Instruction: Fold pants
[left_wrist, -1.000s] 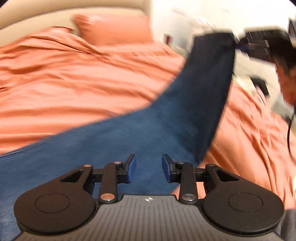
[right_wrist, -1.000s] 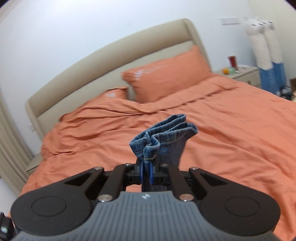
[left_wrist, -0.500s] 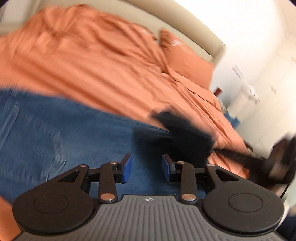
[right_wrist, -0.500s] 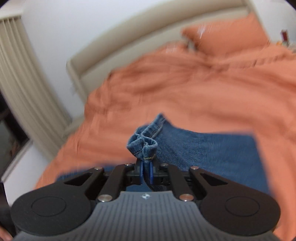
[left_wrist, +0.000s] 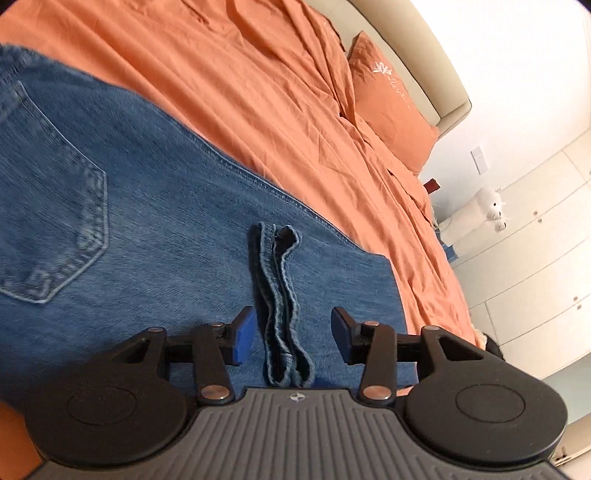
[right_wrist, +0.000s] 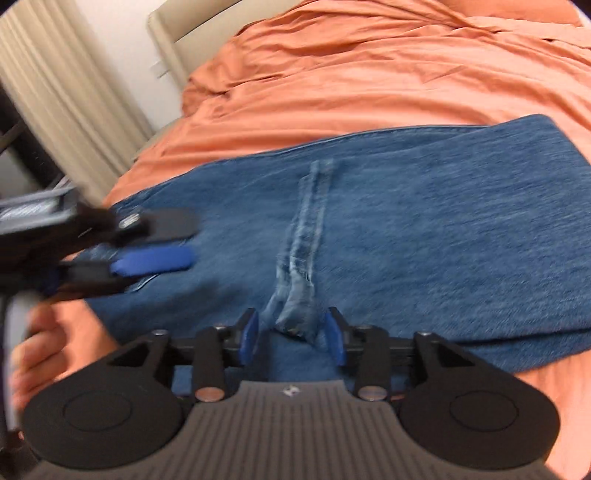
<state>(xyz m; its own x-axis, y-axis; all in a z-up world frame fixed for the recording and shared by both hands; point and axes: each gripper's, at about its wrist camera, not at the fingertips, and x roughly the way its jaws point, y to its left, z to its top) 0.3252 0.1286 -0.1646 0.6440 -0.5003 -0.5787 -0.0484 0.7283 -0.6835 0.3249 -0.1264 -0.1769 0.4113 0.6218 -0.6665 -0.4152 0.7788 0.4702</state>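
Blue jeans (left_wrist: 166, 229) lie folded over on the orange bedspread (left_wrist: 258, 74), a back pocket (left_wrist: 55, 221) showing at the left. The bunched leg cuffs (left_wrist: 280, 295) rest on top of the denim. They run between the jaws of my left gripper (left_wrist: 291, 328), which is opening, and neither pad touches them. In the right wrist view the cuffs (right_wrist: 303, 251) lie on the jeans (right_wrist: 443, 240) between the jaws of my right gripper (right_wrist: 291, 328), also opening, with pads just off the cloth. The left gripper (right_wrist: 159, 240) shows blurred at the left there, over the jeans' edge.
A pillow (left_wrist: 388, 103) and beige headboard (left_wrist: 424, 66) lie at the far end of the bed. A white plush toy (left_wrist: 487, 210) and white cupboards (left_wrist: 535, 258) stand beyond it. A curtain (right_wrist: 66, 74) hangs at the left. A person's hand (right_wrist: 48, 350) is at the lower left.
My right gripper came down from above the bed with the cuffs pinched, laid them on the jeans and parted its jaws. The left gripper rolled, shifted over the denim and widened.
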